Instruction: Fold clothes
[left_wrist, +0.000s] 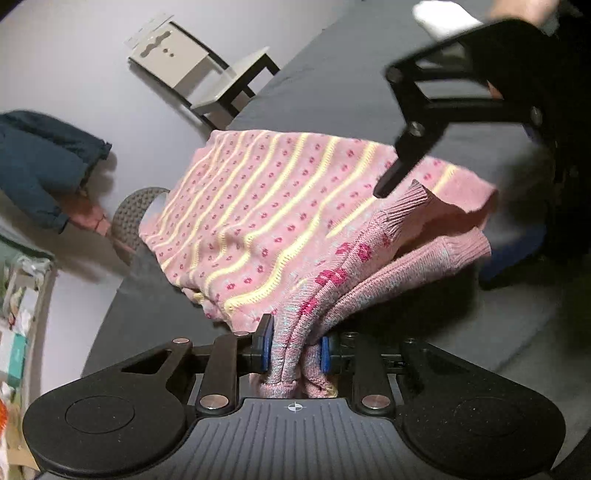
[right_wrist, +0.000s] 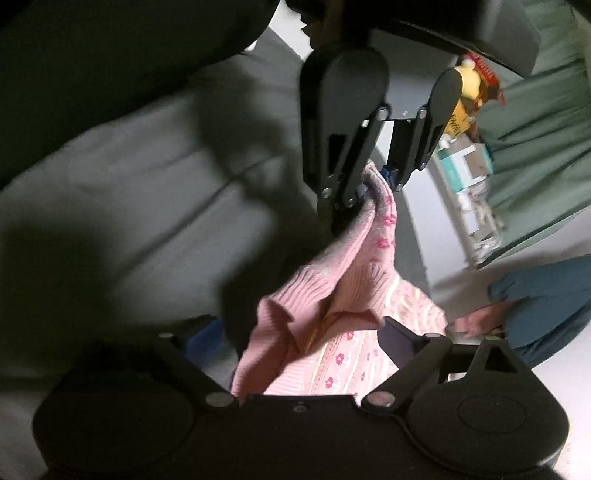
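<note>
Jaws of left gripper (left_wrist: 293, 350) clamped tight on bunched sweater (left_wrist: 266, 210) fabric, sleeve or edge pinched between blue pads (left_wrist: 266, 349). Right gripper (right_wrist: 299, 339) jaws wide apart, fabric passing between them, not gripped. Right gripper comes in from upper right of left view, tip angled down at sweater. Sweater stretches away ahead of left jaws, long axis forward, lying on dark bed (left_wrist: 351, 85). Right view dark, blurred; left pad there hard to make out.
</note>
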